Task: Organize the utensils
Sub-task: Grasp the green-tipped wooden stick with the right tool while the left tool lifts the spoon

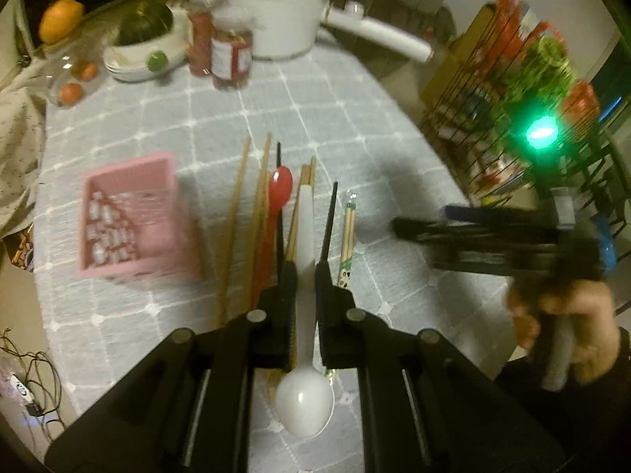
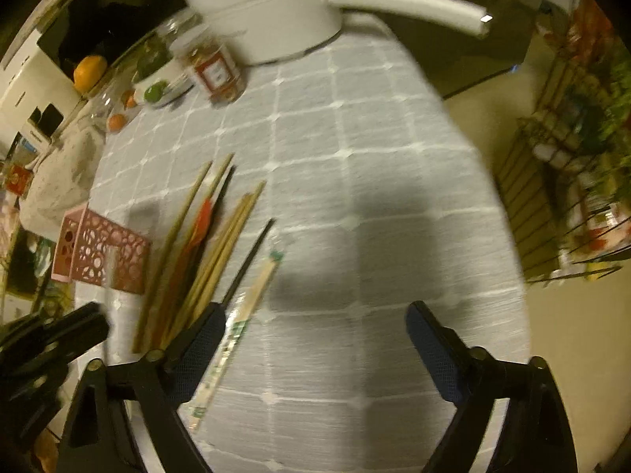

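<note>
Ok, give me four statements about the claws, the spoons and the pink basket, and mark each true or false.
1. The left claw is closed on the white spoon. True.
2. The right claw grips a chopstick. False: it is open, holding nothing.
3. The red spoon lies inside the pink basket. False: it lies on the tablecloth beside the basket.
4. The white pot stands at the far end of the table. True.
</note>
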The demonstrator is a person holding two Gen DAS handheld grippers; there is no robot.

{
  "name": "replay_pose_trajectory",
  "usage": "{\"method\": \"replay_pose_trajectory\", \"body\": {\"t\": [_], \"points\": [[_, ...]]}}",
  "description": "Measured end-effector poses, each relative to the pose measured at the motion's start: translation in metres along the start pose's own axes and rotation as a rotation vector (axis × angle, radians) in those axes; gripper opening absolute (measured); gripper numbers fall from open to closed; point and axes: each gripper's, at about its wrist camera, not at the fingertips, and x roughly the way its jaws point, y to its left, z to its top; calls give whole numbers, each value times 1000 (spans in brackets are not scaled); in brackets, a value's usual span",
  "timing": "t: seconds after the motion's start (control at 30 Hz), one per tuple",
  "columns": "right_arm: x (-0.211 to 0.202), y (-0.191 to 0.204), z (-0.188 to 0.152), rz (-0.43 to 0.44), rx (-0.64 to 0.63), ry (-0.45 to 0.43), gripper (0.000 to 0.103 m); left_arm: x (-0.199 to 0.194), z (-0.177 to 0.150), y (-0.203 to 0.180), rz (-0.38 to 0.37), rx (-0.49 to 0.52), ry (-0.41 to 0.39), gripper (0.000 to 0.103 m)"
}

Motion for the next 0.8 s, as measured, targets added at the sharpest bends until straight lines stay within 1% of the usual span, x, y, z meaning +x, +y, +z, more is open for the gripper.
{"method": "replay_pose_trajectory", "body": {"t": [0.03,0.07,0.1,0.13,0.2,0.3,0.37,0.43,0.47,0.57,0.6,0.63,0.7,0.8], "points": [[5,4,-1,-1,-5,12,82,-7,-2,4,-7,-6,-33,11],[11,9,-2,-4,-11,28,80,-12,-4,5,-11,-8,-54,11],[19,13,-2,-5,-20,44,74,-18,-7,9,-7,-7,-82,11],[26,18,-3,1,-27,59,64,-18,-7,8,-1,-6,-94,11],[40,24,-4,17,-25,89,53,-23,-8,14,2,-8,-112,11],[50,28,-3,28,-6,102,48,-26,-9,19,-17,-19,-121,11],[54,33,-2,20,-10,103,46,-29,-14,21,-23,-29,-123,11],[56,39,-2,-16,-31,95,42,-34,-17,23,-27,-40,-131,11],[57,44,-3,-52,-51,90,41,-35,-17,24,-28,-44,-135,11],[59,57,-7,-132,-101,80,29,-42,-22,27,-31,-54,-153,11],[59,61,-9,-148,-120,67,20,-44,-23,27,-29,-58,-162,11],[58,62,-10,-145,-120,60,14,-45,-24,28,-28,-60,-167,11],[57,60,-11,-136,-111,47,9,-48,-25,29,-28,-67,-181,11],[51,48,-10,-96,-70,35,6,-52,-27,31,-27,-76,-203,11]]}}
